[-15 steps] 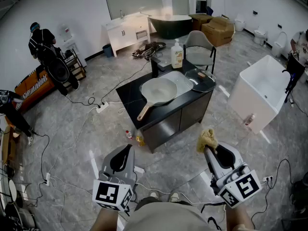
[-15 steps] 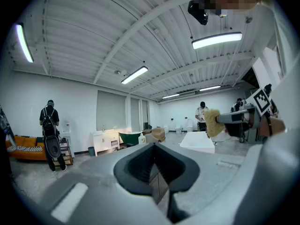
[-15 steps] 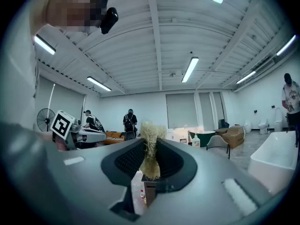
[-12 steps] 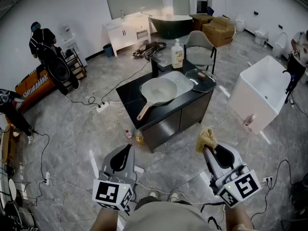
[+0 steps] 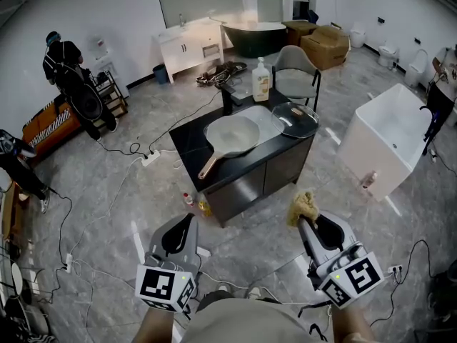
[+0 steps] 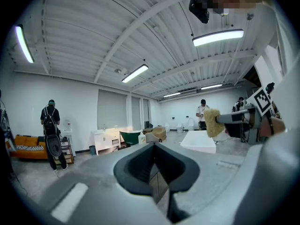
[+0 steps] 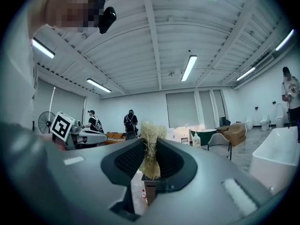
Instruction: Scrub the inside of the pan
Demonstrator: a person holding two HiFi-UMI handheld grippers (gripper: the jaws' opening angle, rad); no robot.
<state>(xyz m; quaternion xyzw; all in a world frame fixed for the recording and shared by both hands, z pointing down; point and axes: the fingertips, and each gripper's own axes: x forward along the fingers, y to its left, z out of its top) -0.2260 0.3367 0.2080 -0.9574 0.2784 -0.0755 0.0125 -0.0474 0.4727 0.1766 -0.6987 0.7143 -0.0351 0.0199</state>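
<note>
Though the pump bottle (image 5: 261, 81) at the far edge of the black counter (image 5: 187, 145) carries a label, its print is too small to read, and the only other markings are the black-and-white square patterns on each gripper's cube. The pan (image 5: 232, 134) lies on that counter, well apart from both grippers and farther into the room. It is pale grey-green and shallow, open side up, and its light wooden handle (image 5: 209, 166) points toward the near left. Just to its right rests a glass lid (image 5: 295, 118) with a dark rim. Between the grippers and the counter lies grey marbled floor crossed by cables, with a power strip (image 5: 151, 159) off to the left and two small bottles (image 5: 191, 200) at the counter's near foot. Farther off stand a grey chair (image 5: 295, 66), cardboard boxes (image 5: 325, 45), a dark bathtub (image 5: 253, 38) and a white cabinet (image 5: 189, 45). A white tub (image 5: 393, 145) stands to the right, and a person in black (image 5: 61, 59) stands at the far left. The left gripper (image 5: 187, 220) hangs low at the near left, jaws pressed together on nothing. The right gripper (image 5: 303, 221) at the near right pinches a yellowish fibrous scrub pad (image 5: 303, 206), which sticks up past the jaw tips.
</note>
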